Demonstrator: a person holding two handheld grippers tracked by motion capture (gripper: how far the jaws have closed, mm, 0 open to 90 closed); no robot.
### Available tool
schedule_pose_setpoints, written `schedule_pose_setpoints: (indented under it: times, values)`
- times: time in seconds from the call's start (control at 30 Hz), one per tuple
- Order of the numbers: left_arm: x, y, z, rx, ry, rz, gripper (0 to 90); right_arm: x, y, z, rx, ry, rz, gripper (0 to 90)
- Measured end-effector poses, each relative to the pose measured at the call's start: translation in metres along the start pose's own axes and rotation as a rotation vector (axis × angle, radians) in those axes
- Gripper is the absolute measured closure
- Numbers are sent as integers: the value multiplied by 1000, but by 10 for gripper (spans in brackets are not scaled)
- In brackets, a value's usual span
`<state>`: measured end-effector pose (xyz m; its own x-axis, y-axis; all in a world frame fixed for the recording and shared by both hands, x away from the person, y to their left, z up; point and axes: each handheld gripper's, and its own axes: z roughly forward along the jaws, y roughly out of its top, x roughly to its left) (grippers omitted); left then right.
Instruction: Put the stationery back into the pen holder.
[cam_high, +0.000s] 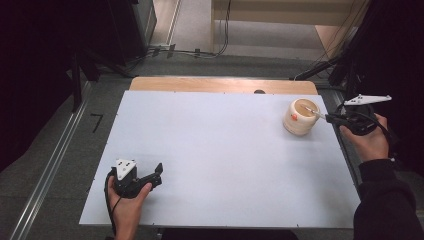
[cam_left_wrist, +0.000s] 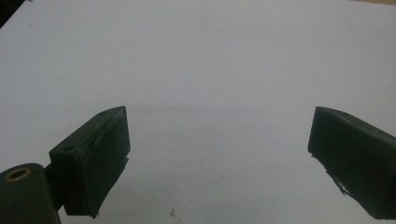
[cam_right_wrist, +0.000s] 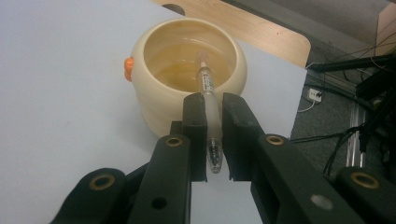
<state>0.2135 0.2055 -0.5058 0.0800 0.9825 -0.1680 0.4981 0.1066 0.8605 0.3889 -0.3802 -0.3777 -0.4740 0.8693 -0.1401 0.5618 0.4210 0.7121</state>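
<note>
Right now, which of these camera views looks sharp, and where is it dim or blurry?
High view: even light on the table, black surroundings. Left gripper view: dim, soft, the left gripper underexposed. Right gripper view: the pen and the cup are fairly sharp; the right gripper blurs toward the bottom.

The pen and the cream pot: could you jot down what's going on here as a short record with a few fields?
Held thing: pen, clamped between the jaws of the right gripper
Pen position: its far end points into the open mouth of the pot
Pot: cream, round, upright, with a small orange knob on its side, near the far right corner of the table
Left gripper: jaws wide apart, holding nothing, low over the near left of the table
</note>
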Motion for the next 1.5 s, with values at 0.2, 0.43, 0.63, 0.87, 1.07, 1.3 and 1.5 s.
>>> schedule_pose_setpoints:
  times: [0.2,0.43,0.63,0.87,1.07,1.3,1.5]
  values:
    - [1,0,-1,0,1,-2,59,1,5,5,-5,1,2,781]
    - [1,0,0,1,0,-2,59,1,8,8,-16,2,17,731]
    - [0,0,0,1,-2,1,59,1,8,10,-26,-2,29,640]
    - [1,0,-1,0,-1,0,59,1,8,10,-26,3,49,584]
    - [0,0,-1,0,-1,1,59,1,7,11,-37,8,70,509]
    - [0,0,-1,2,0,2,59,0,3,13,-47,29,112,439]
    - [0,0,-1,1,0,2,59,-1,1,16,-48,43,148,366]
